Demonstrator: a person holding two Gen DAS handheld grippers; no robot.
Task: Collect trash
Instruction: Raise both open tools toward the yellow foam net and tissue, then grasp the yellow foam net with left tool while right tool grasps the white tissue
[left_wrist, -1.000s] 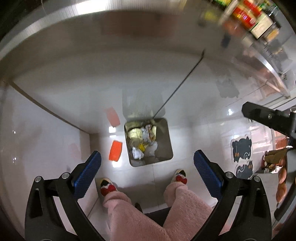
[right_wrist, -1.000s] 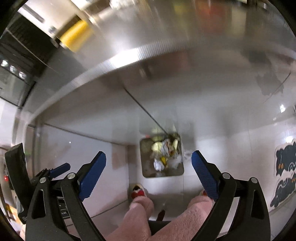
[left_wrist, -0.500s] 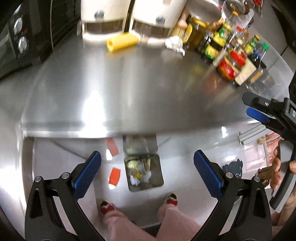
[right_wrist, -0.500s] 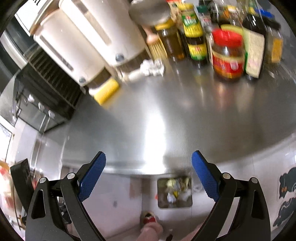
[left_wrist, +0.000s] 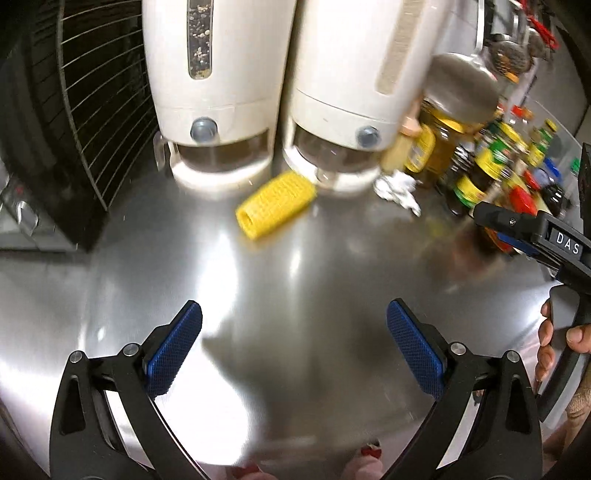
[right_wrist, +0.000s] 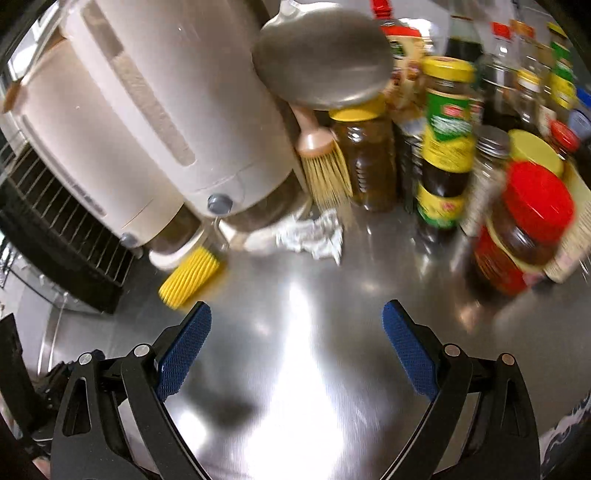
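**Both grippers empty over steel counter, trash at the back**

Left wrist view: your left gripper (left_wrist: 293, 350) hovers level over the steel counter (left_wrist: 295, 280), blue pads spread wide, nothing between them. Yellow ribbed piece (left_wrist: 275, 209) lies well ahead, slightly left, touching the base of the white dispensers (left_wrist: 280, 85). Crumpled white paper (left_wrist: 397, 188) sits ahead-right, beside the jars. Your right hand (left_wrist: 557, 343) grips the other tool's handle at the right edge.

Right wrist view: your right gripper (right_wrist: 295, 349) is spread, empty, above the counter. Crumpled paper (right_wrist: 314, 236) is straight ahead, under the brush (right_wrist: 325, 162). Yellow piece (right_wrist: 192, 277) is just past the left finger.
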